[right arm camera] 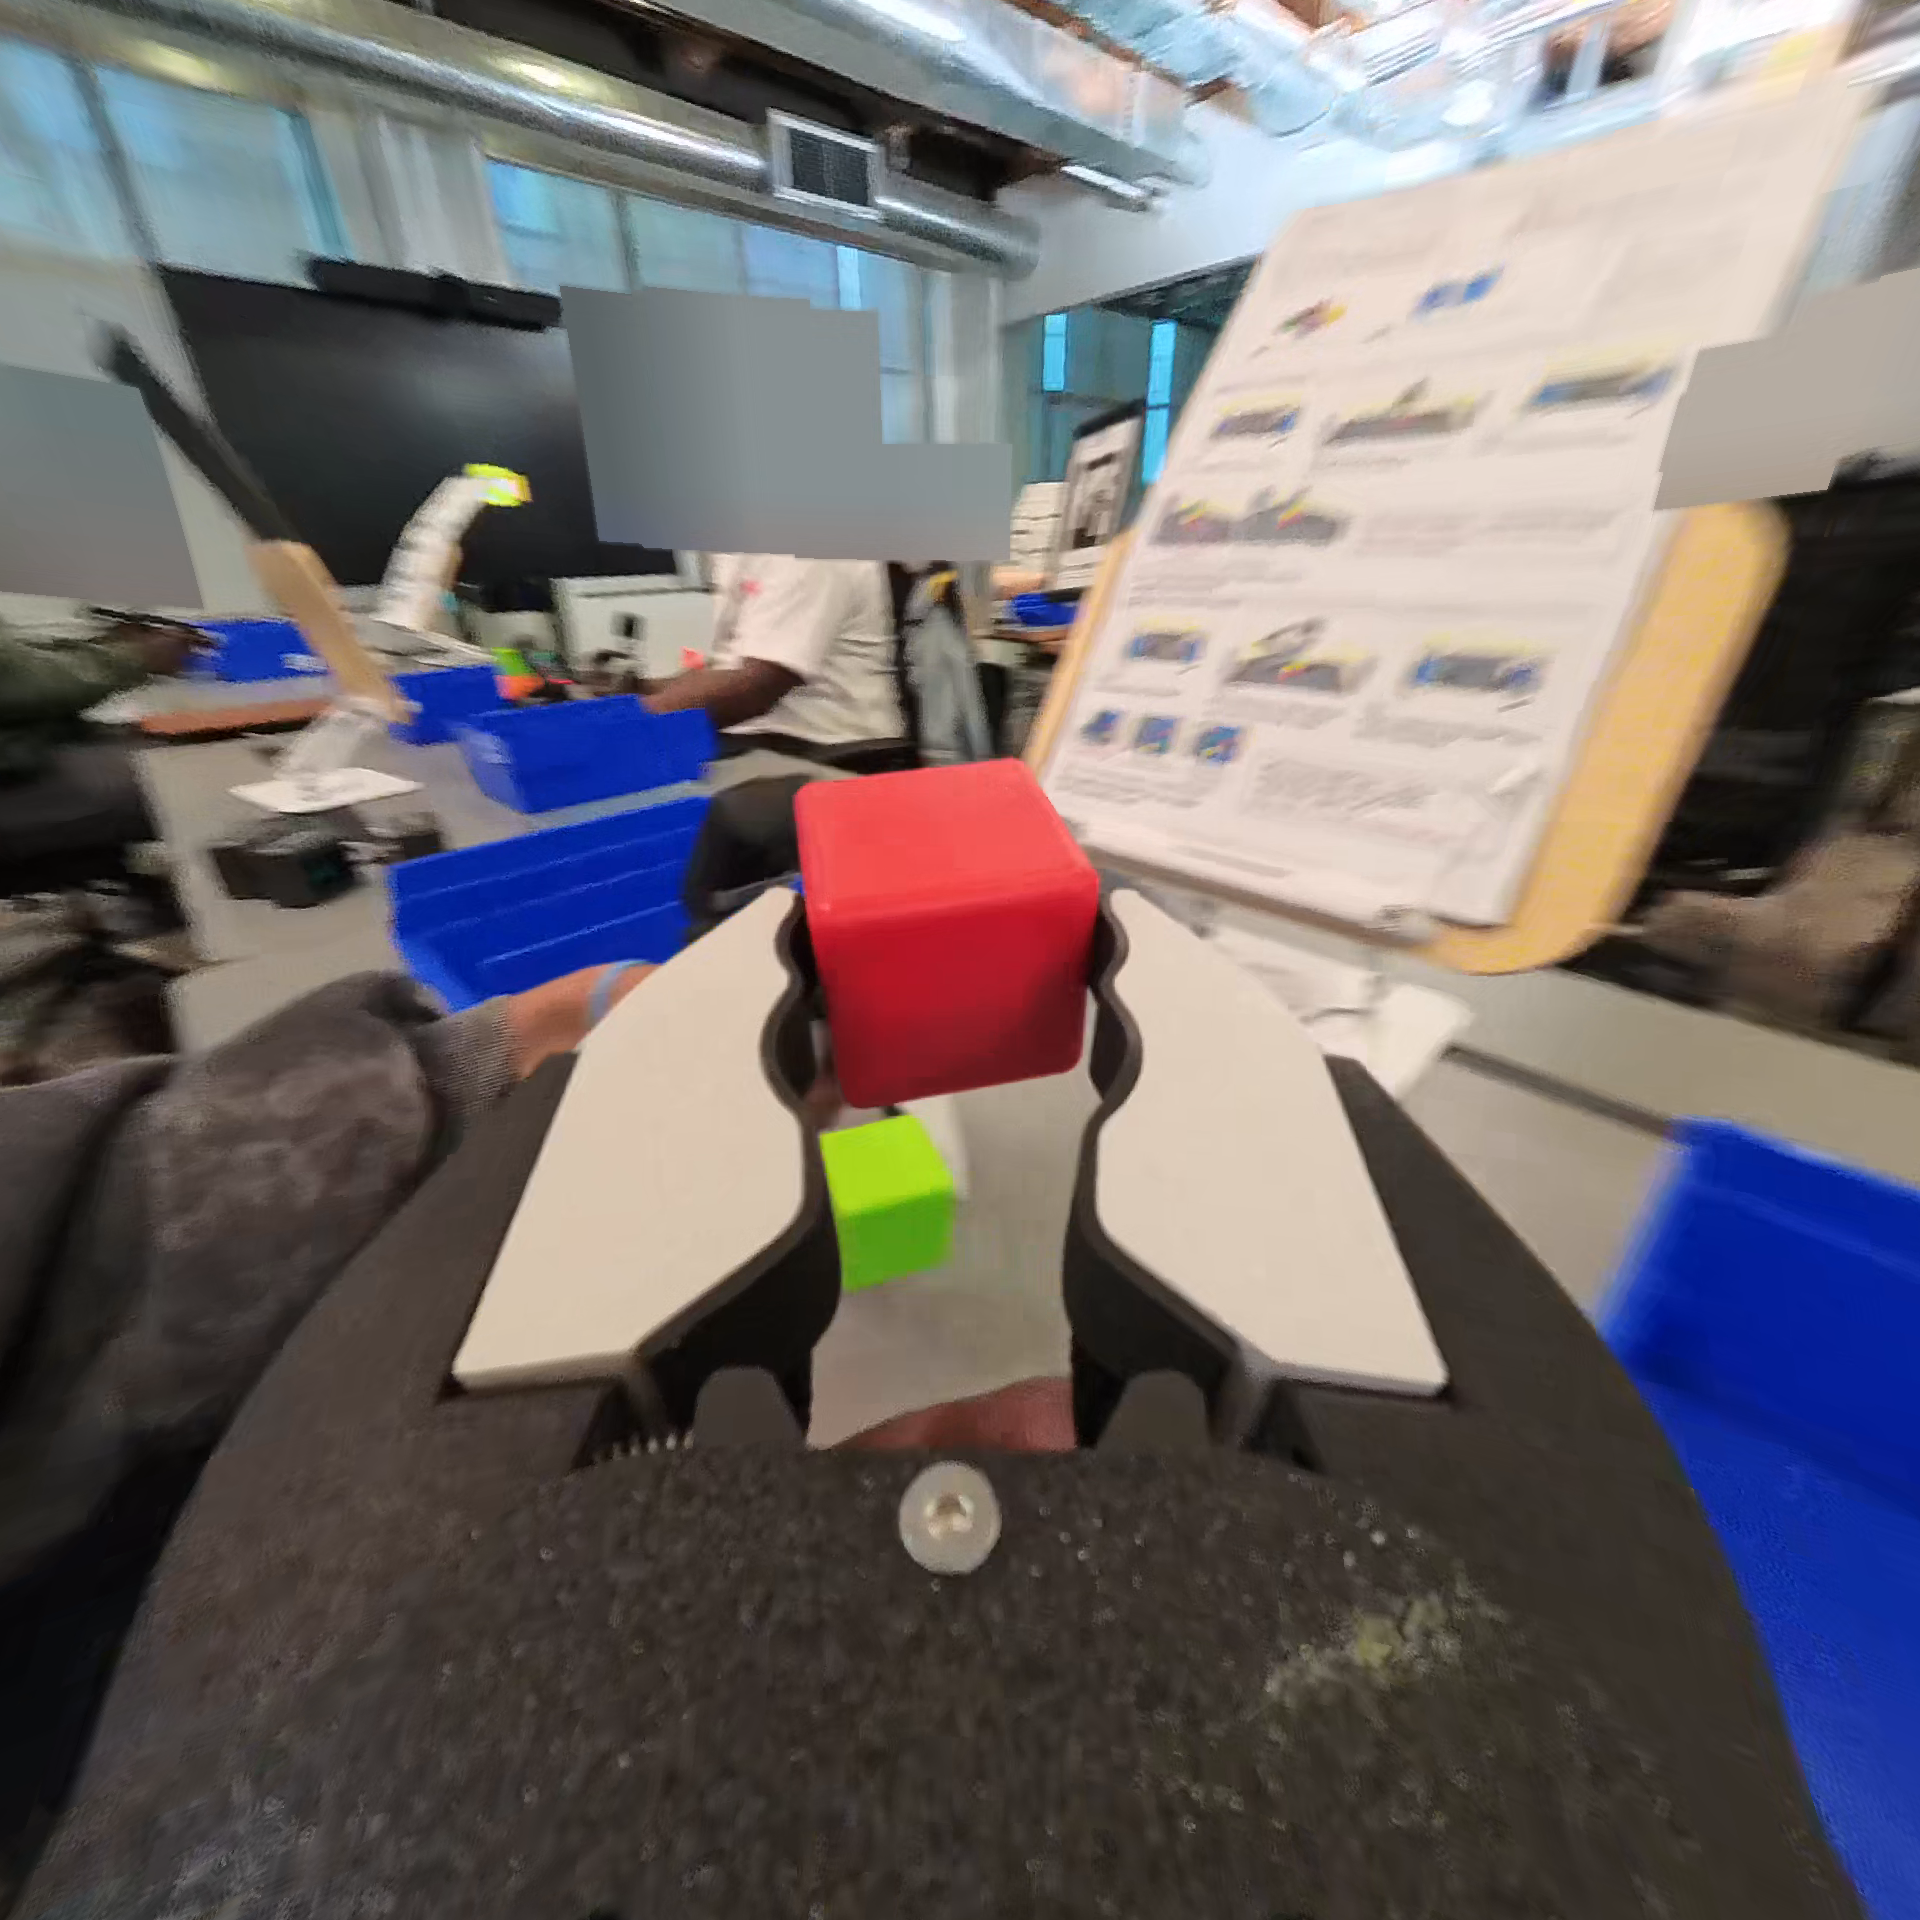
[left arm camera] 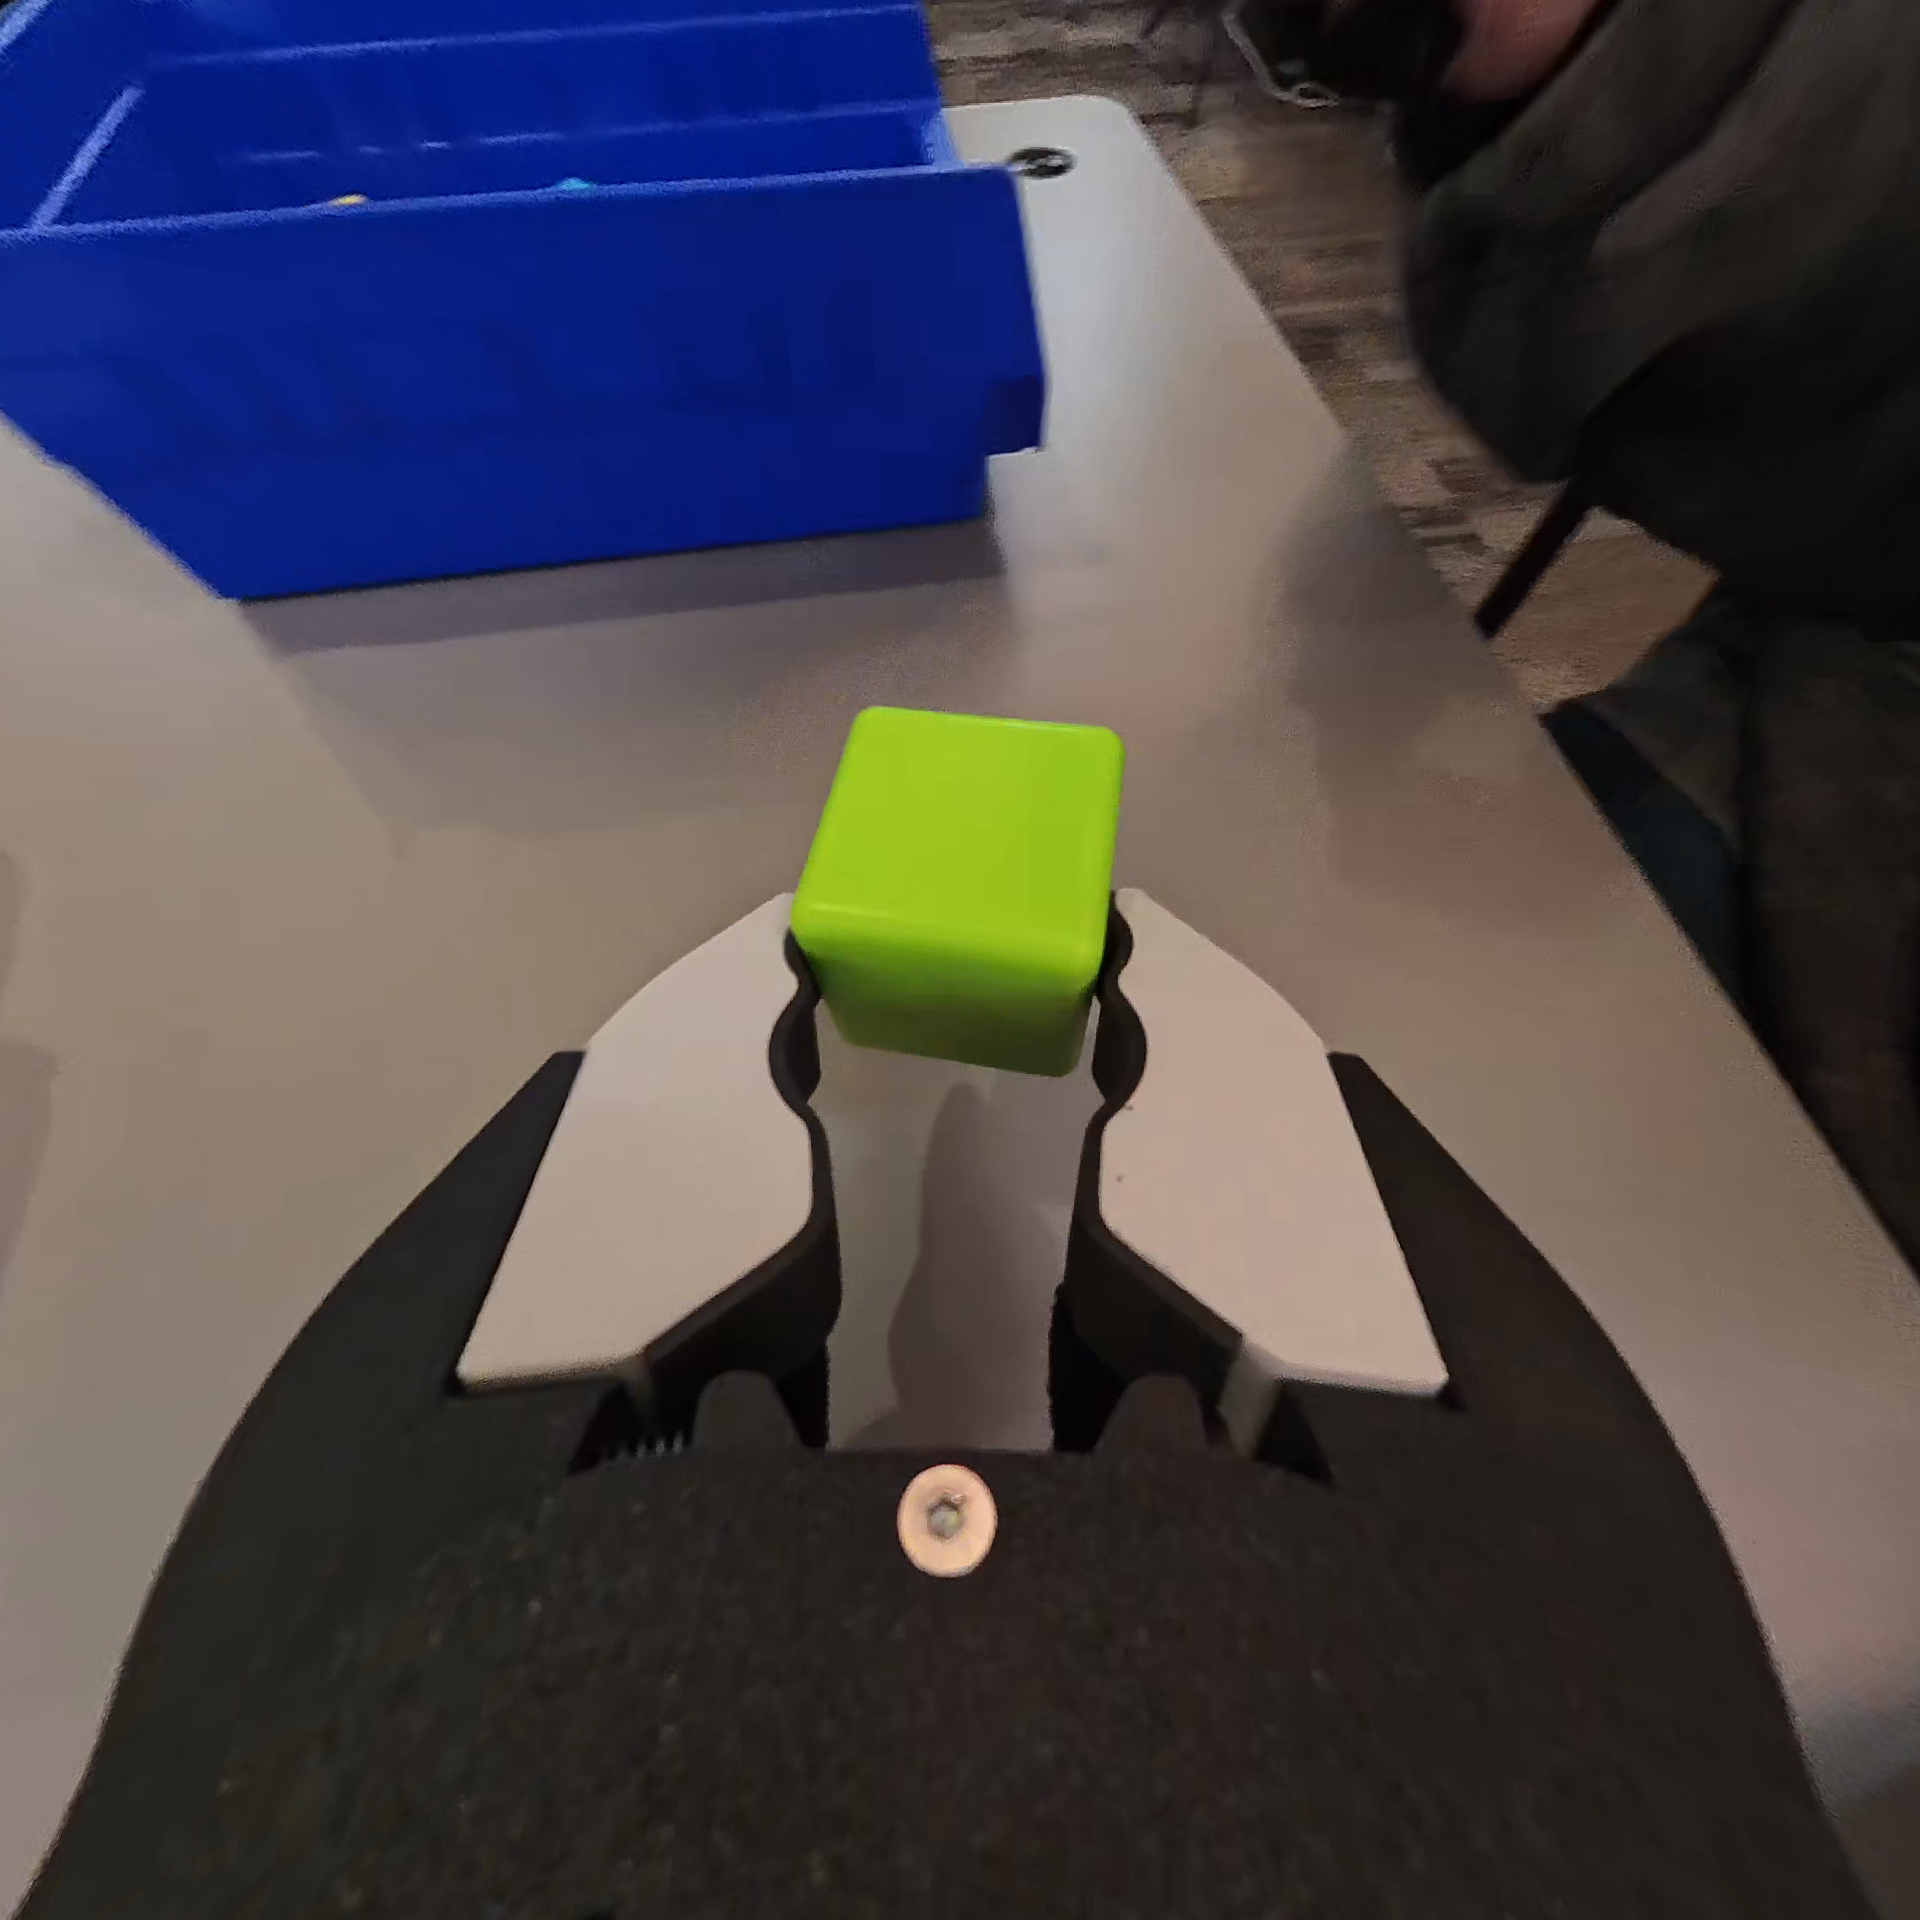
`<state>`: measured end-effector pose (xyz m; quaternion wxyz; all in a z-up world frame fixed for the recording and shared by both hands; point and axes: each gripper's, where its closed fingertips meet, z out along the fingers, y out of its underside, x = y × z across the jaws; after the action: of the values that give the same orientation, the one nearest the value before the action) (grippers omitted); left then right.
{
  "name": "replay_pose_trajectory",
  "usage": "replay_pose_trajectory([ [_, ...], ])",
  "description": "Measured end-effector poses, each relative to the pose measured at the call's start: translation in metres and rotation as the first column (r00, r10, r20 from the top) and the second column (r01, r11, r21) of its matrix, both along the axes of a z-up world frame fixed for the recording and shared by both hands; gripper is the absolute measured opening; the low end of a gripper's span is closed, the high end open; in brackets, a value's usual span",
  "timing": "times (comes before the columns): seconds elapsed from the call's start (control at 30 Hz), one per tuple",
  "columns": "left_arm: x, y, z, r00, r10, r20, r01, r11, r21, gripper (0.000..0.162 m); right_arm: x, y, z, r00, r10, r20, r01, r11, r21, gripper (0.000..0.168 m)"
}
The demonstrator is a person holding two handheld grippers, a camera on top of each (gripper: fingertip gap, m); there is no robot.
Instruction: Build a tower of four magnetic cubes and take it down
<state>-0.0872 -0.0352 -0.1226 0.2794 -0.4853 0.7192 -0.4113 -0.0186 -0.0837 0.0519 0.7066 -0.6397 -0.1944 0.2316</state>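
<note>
In the left wrist view my left gripper [left arm camera: 951,940] is shut on a lime green cube [left arm camera: 961,883] and holds it above the grey table [left arm camera: 520,779]. In the right wrist view my right gripper [right arm camera: 948,935] is shut on a red cube [right arm camera: 951,930], held up in the air. Below and beyond the red cube, the green cube [right arm camera: 891,1200] shows between my right fingers, lower down over the table. No other cubes of the tower are in view.
A blue divided bin [left arm camera: 499,312] stands at the table's far left; its corner shows in the right wrist view [right arm camera: 1787,1299]. A clipboard with a printed sheet [right arm camera: 1403,582] stands tilted behind. A grey sleeve [right arm camera: 208,1195] is at left. The table's edge runs along the right [left arm camera: 1558,831]. Other tables, bins and people lie beyond.
</note>
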Motion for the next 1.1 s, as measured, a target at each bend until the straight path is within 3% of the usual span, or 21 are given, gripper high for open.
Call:
replay_pose_trajectory([
  [0.07,0.003,0.017,-0.001,0.997,0.081,0.009,-0.081,0.996,0.037,0.050,0.047,-0.007,0.021,0.986,-0.162,0.047,0.161,0.987,0.010,0.051],
  [0.17,0.005,0.049,0.000,0.973,0.231,0.032,-0.232,0.970,0.077,0.050,0.119,-0.011,0.007,0.906,-0.369,0.206,0.397,0.911,-0.114,0.051],
  [0.2,0.005,0.059,0.001,0.962,0.271,0.043,-0.273,0.959,0.078,0.050,0.145,-0.011,-0.003,0.857,-0.446,0.257,0.491,0.858,-0.150,0.051],
  [0.33,0.002,0.073,0.000,0.945,0.322,0.051,-0.325,0.944,0.055,0.050,0.208,-0.012,-0.079,0.771,-0.471,0.428,0.631,0.652,-0.420,0.051],
  [0.43,0.003,0.071,-0.007,0.949,0.315,0.029,-0.316,0.946,0.077,0.050,0.213,-0.005,-0.135,0.781,-0.349,0.517,0.617,0.558,-0.555,0.051],
  [0.57,0.005,0.069,-0.022,0.952,0.304,-0.023,-0.299,0.945,0.132,0.050,0.202,0.010,-0.177,0.808,-0.248,0.535,0.581,0.491,-0.649,0.051],
  [0.7,0.006,0.068,-0.031,0.952,0.300,-0.056,-0.289,0.946,0.144,0.050,0.193,0.017,-0.198,0.835,-0.199,0.514,0.544,0.442,-0.713,0.051],
  [0.83,0.007,0.066,-0.033,0.953,0.295,-0.064,-0.284,0.949,0.139,0.050,0.204,0.025,-0.203,0.804,-0.170,0.569,0.586,0.383,-0.714,0.051],
  [0.97,0.005,0.063,-0.039,0.956,0.280,-0.083,-0.267,0.953,0.142,0.050,0.205,0.024,-0.217,0.773,-0.007,0.634,0.605,0.307,-0.735,0.051],
  [1.1,0.004,0.066,-0.042,0.952,0.287,-0.104,-0.271,0.951,0.147,0.050,0.194,0.027,-0.226,0.767,0.061,0.638,0.588,0.329,-0.739,0.050],
])
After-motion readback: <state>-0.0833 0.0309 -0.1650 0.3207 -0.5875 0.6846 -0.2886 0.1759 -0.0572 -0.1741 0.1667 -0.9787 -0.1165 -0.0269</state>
